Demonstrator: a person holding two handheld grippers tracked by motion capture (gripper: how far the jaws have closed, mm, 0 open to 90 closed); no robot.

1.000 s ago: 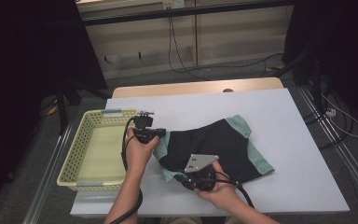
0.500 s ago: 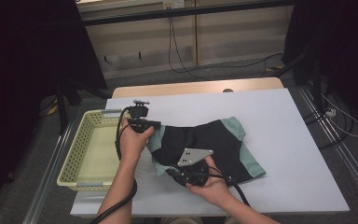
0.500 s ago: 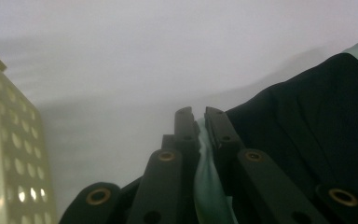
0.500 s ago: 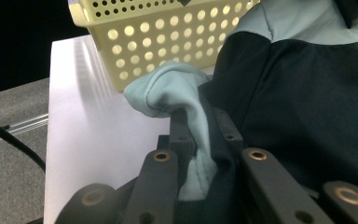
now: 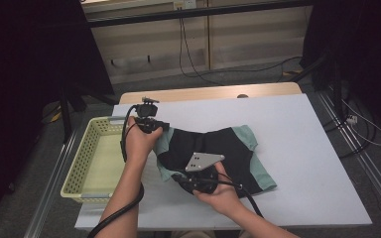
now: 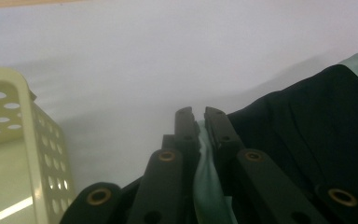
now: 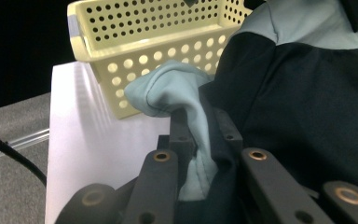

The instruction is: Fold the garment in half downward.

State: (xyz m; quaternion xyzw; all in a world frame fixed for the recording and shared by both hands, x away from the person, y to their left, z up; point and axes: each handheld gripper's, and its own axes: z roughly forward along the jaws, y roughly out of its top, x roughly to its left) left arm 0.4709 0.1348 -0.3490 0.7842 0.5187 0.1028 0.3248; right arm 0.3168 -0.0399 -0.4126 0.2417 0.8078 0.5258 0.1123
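White table (image 5: 307, 148) is filling mid-frame; yellow perforated basket (image 5: 87, 163) is sitting at left. Black-and-mint shirt (image 5: 228, 148) is lying center, beside the basket. Left gripper (image 5: 159, 128) is pinching its mint edge; right gripper (image 5: 178, 177) is clamping a mint fold.

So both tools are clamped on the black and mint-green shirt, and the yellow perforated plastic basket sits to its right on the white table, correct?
Not quite: the high view shows the yellow perforated plastic basket left of the black and mint-green shirt. Both the left tool and right tool do clamp it.
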